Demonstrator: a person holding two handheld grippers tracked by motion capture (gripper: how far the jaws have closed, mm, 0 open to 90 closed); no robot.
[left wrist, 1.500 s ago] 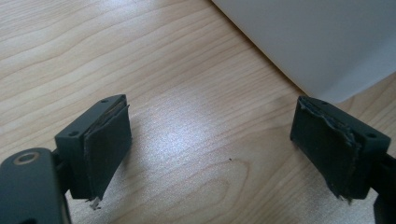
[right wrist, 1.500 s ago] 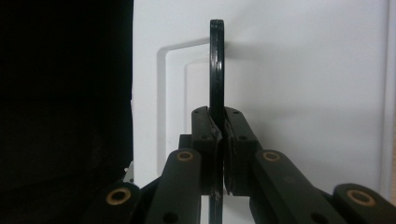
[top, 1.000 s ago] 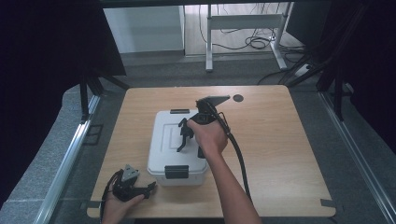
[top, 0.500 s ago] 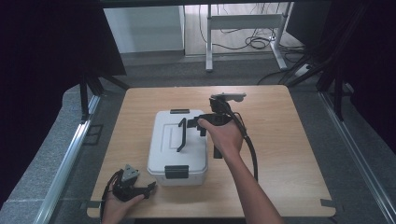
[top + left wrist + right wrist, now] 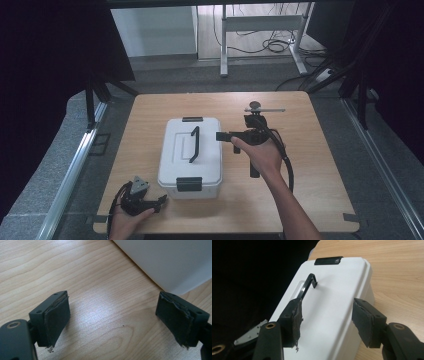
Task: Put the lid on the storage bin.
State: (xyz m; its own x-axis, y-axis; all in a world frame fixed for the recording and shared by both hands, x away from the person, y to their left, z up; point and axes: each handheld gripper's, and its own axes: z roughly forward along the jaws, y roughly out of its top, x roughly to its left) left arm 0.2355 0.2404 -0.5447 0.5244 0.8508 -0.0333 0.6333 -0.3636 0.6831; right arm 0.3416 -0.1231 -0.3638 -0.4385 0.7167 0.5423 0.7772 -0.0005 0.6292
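Now that the black carrying handle point(image 5: 194, 144) has been let go, the right gripper point(image 5: 223, 136), fingers just opened and empty, is drawn beside the white plastic lidded box point(image 5: 191, 159) on the wooden table point(image 5: 310, 165); the left gripper point(image 5: 161, 201) rests with fingers apart.

Black grippers point(image 5: 222, 136); frayed pads point(image 5: 56, 315); cables
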